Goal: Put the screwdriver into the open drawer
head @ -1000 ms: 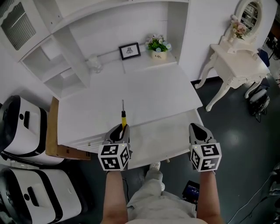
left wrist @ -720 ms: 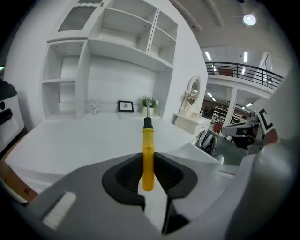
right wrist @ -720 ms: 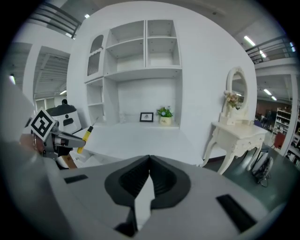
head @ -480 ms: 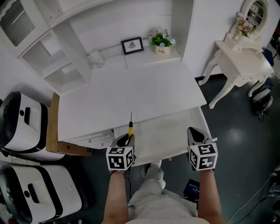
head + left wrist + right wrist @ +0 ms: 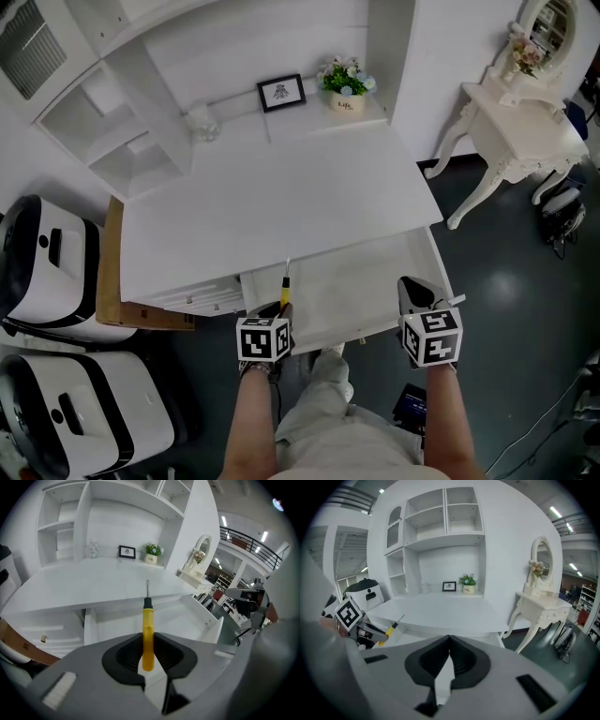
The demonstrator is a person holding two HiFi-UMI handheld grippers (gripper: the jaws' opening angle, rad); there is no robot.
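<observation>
The left tool (image 5: 273, 312) is clamped on the yellow handle of the screwdriver (image 5: 285, 284). Its shaft points up the frame over the open drawer (image 5: 375, 272), low centre; whether it touches the drawer I cannot tell. The right tool (image 5: 413, 292), jaws closed on nothing, hangs over the drawer's right end. Beyond, the white worktop (image 5: 281, 197) carries a picture frame (image 5: 280, 93) and a flower pot (image 5: 345, 84).
</observation>
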